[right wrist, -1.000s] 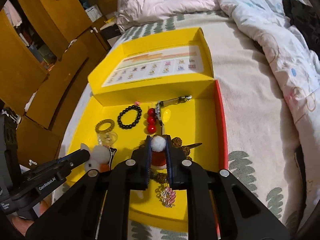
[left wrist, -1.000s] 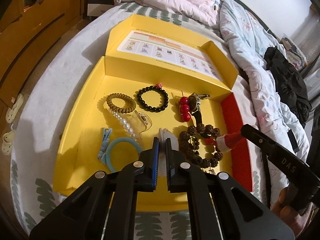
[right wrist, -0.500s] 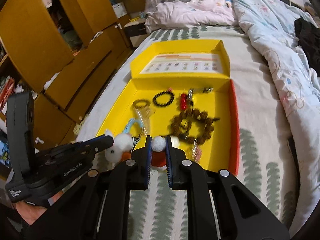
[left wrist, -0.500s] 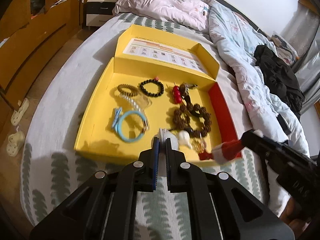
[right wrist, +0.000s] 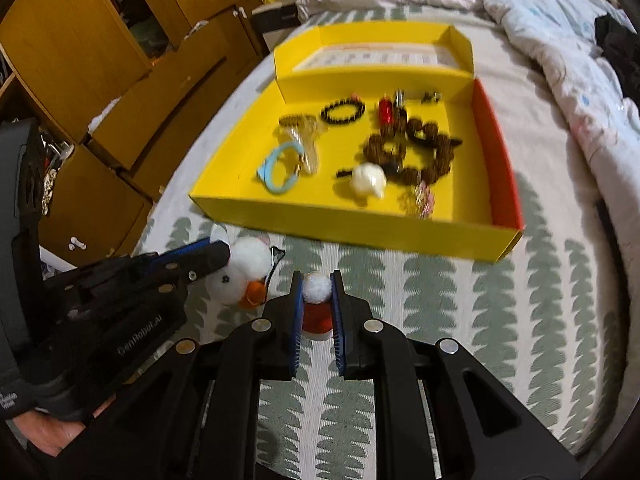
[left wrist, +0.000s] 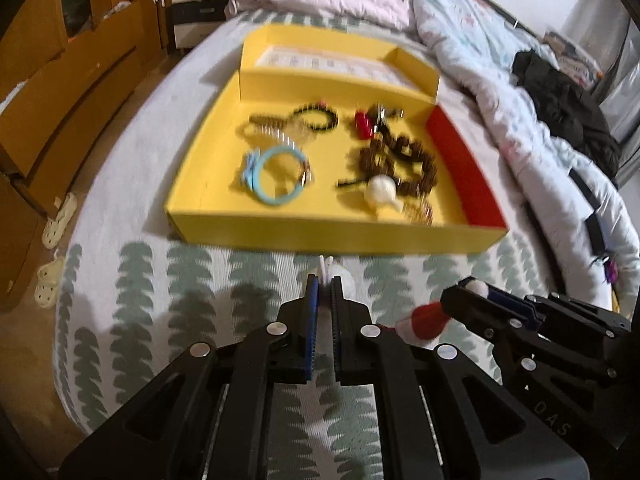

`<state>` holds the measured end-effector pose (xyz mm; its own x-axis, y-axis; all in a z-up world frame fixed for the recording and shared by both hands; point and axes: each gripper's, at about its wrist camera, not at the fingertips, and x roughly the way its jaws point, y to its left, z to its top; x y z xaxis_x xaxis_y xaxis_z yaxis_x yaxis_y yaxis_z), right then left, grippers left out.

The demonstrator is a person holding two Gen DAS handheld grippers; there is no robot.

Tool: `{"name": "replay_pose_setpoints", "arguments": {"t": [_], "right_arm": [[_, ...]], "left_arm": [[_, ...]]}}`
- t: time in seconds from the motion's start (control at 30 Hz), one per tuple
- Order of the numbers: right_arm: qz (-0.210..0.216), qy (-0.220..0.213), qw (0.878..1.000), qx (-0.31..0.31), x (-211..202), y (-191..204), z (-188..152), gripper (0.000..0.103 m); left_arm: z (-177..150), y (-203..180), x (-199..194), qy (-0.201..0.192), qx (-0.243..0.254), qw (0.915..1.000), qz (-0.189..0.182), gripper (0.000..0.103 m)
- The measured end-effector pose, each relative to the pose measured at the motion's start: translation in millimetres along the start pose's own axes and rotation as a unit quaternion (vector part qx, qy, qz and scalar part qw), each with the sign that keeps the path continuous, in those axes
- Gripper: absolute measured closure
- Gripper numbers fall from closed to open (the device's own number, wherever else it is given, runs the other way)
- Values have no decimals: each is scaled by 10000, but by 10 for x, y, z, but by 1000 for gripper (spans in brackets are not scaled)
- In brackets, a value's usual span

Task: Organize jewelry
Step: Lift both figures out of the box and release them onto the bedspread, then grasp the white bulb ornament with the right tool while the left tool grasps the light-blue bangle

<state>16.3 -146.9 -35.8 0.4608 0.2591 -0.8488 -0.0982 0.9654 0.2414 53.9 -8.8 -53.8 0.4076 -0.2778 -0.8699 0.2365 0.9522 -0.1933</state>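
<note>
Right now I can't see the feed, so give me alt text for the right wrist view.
The right gripper is shut on a red Santa-hat charm with a white pom-pom above a leaf-patterned bedspread. Beside it, the left gripper holds a white plush duck clip. Beyond sits an open yellow box of bracelets.

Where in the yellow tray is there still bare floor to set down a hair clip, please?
In the yellow tray, the floor is bare along the left wall, left of the blue bangle, and in the front-left corner. A smaller patch lies between the bangle and the white pompom. The right half, around the brown bead bracelet, is crowded.
</note>
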Motion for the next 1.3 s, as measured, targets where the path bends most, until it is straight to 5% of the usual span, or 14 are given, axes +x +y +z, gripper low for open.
{"name": "replay_pose_setpoints", "arguments": {"t": [0.37,0.43,0.57,0.67,1.1,1.3], "right_arm": [[-236,540,9980,231,463,-283,-93,84],[-211,509,9980,309,466,-354,-84,81],[-255,346,9985,351,376,-420,-47,80],[-309,244,9986,347,298,-450,-2,80],[-216,-32,9992,342,244,-411,210,80],[-210,-91,9992,339,280,-382,410,77]], "left_arm": [[-205,79,409,686,-9,9976,119,96],[-194,74,400,637,34,9979,131,93],[-152,72,343,564,7,9984,58,67],[-112,60,255,402,18,9992,45,56],[190,146,58,-40,-176,9998,49,53],[417,308,22,-222,-454,9987,17,40]]}}
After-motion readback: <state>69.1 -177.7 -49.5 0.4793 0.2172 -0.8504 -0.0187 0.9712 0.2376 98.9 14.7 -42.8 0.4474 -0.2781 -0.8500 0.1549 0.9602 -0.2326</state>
